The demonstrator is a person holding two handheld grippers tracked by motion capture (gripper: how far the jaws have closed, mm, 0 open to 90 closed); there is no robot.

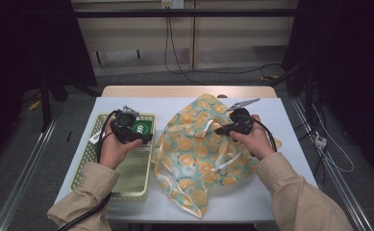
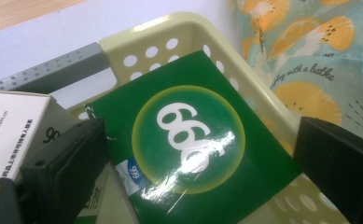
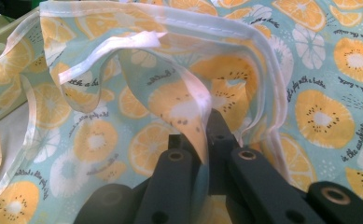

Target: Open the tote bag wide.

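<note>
A: Judging by the layout, how far is the job?

B: The green packet (image 2: 193, 149) is seen lying in the basket (image 1: 143, 179), beside a white box (image 2: 16, 126); the left gripper (image 2: 198, 163) is spread wide above it, nothing pinched.

A: And the bag (image 1: 204, 149)?

B: Its rim is pinched flat by the right gripper (image 3: 202, 140), on the table right of the basket. Packing seems barely begun.

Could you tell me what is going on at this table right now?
A person works with two handheld grippers. The right gripper has its jaws shut on a fold of the orange-print bag. The left gripper hovers open over the green packet, which lies in the pale basket beside a white box.
</note>
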